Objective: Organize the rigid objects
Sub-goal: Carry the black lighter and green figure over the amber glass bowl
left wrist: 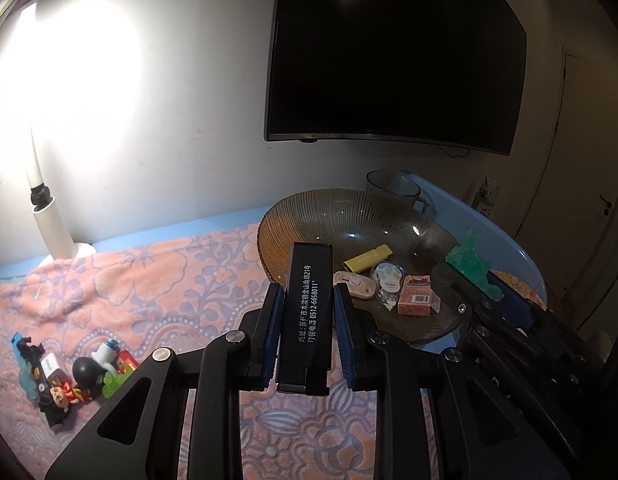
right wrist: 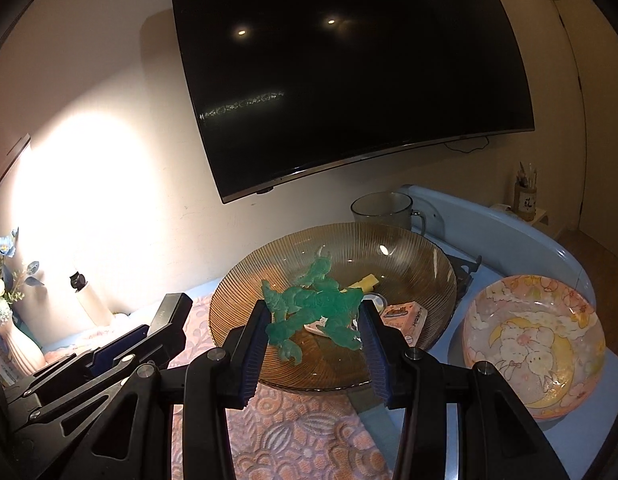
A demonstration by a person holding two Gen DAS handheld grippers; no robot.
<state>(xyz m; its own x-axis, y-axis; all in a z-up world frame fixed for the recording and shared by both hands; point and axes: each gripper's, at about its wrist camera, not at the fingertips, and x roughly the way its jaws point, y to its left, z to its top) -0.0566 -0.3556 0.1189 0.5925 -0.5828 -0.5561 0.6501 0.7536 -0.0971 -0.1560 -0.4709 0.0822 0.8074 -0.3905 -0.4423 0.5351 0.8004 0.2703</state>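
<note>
Left wrist view shows a slim black rectangular box with white printed lettering (left wrist: 307,312) clamped between the blue pads of the left gripper (left wrist: 307,304), its far end reaching over the near rim of the wide ribbed amber glass bowl (left wrist: 293,216). Right wrist view shows a translucent green plastic dragon figurine (right wrist: 315,308) pinched in the right gripper (right wrist: 313,322), held above the bowl's near rim.

Already in the bowl lie a yellow flat stick-shaped piece (left wrist: 367,258), a pale pink oval case (left wrist: 355,283), a small round clear container (left wrist: 387,282) and a little pink printed carton (left wrist: 419,294). The bowl sits at the far right end of the pink-and-lilac floral cloth (left wrist: 149,280), beside a clear glass mug (right wrist: 383,206); a pink rabbit-patterned bowl (right wrist: 535,346) stands near the right edge of the blue table (left wrist: 505,236). A cluster of small toys (left wrist: 69,372) waits at the cloth's left edge.

The step in hand looks like carrying both items to the bowl. Next, each claw probably needs to move further over the bowl, dip low and let go gently, as glass chips easily and the box could knock the pieces inside.
</note>
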